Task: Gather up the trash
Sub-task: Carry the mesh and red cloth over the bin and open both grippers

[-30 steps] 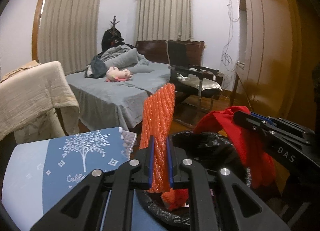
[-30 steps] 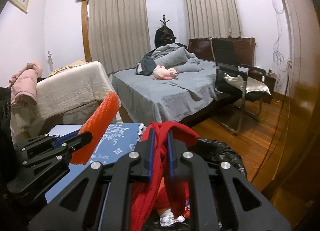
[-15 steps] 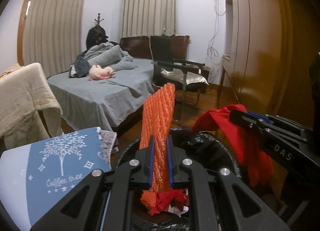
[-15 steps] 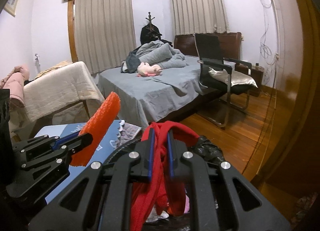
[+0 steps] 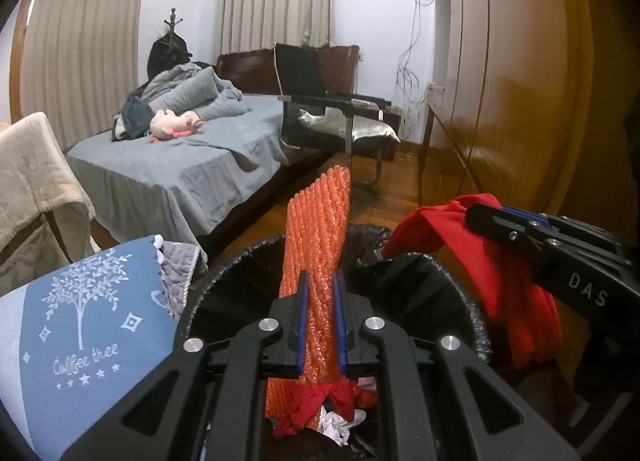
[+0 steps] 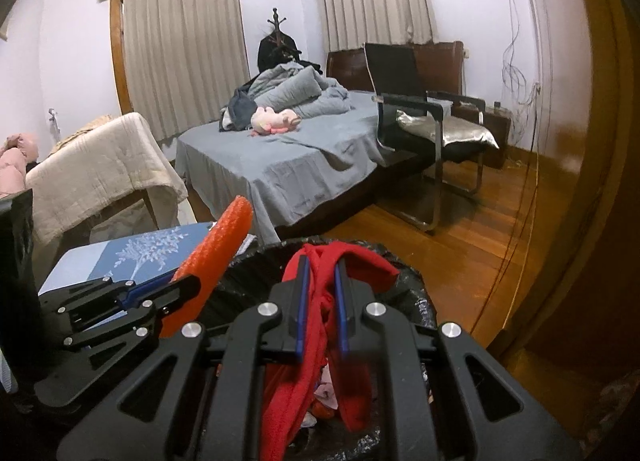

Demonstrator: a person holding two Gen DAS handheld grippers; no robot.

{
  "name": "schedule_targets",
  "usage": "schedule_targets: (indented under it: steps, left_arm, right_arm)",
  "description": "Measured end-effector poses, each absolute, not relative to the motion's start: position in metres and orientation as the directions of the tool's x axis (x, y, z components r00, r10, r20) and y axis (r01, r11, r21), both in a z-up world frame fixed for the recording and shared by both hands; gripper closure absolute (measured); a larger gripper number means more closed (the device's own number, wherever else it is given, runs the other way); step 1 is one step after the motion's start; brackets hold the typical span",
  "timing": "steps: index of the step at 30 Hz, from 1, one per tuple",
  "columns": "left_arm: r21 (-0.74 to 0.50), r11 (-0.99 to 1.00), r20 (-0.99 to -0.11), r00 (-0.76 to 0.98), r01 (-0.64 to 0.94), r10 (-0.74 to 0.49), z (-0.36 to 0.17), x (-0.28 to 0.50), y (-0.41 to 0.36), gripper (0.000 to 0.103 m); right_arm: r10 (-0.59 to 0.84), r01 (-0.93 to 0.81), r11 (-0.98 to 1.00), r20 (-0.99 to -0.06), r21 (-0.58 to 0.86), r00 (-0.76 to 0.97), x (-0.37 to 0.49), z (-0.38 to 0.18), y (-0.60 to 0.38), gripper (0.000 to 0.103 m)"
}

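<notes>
My left gripper is shut on an orange bubble-wrap sheet and holds it upright over a bin lined with a black bag. My right gripper is shut on a red cloth-like bag that hangs over the same bin. The red piece also shows in the left wrist view, with the right gripper at the bin's right side. The left gripper and orange sheet show in the right wrist view. Crumpled paper and red scraps lie inside the bin.
A blue tablecloth with a tree print covers a table left of the bin. A grey bed, a black chair and a wooden wardrobe stand beyond. Bare wooden floor lies to the right.
Both grippers have moved forward and down over the bin with their loads. The bin's opening now shows more fully below them; both stay shut.
</notes>
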State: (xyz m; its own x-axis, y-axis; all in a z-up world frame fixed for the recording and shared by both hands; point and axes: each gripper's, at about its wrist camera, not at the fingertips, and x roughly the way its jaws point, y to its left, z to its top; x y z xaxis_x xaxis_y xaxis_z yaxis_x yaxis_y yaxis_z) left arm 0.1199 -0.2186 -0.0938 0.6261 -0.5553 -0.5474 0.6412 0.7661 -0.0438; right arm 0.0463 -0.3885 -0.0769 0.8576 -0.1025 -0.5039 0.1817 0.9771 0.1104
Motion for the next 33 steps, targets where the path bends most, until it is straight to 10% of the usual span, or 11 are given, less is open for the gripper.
schedule_targets:
  steps: [16, 18, 25, 27, 33]
  left_arm:
    - [-0.081, 0.771, -0.603, 0.584, 0.632, -0.543, -0.118, 0.153, -0.229, 0.089]
    - [-0.090, 0.772, -0.606, 0.581, 0.629, -0.544, -0.120, 0.156, -0.227, 0.065]
    - [-0.089, 0.804, -0.589, 0.620, 0.588, -0.518, -0.112, 0.159, -0.205, 0.040]
    - [-0.076, 0.815, -0.583, 0.638, 0.574, -0.504, -0.108, 0.158, -0.198, 0.027]
    - [-0.046, 0.849, -0.566, 0.686, 0.526, -0.456, -0.092, 0.145, -0.172, 0.012]
  right_arm:
    - [-0.072, 0.170, 0.979, -0.585, 0.114, 0.808, 0.086, -0.118, -0.388, 0.084]
    - [-0.087, 0.178, 0.979, -0.598, 0.095, 0.797, 0.088, -0.121, -0.387, 0.065]
    - [-0.103, 0.191, 0.978, -0.584, 0.090, 0.805, 0.078, -0.116, -0.390, 0.033]
    - [-0.119, 0.201, 0.976, -0.570, 0.082, 0.813, 0.073, -0.112, -0.389, 0.010]
    - [-0.101, 0.186, 0.978, -0.561, 0.097, 0.822, 0.063, -0.097, -0.383, 0.006]
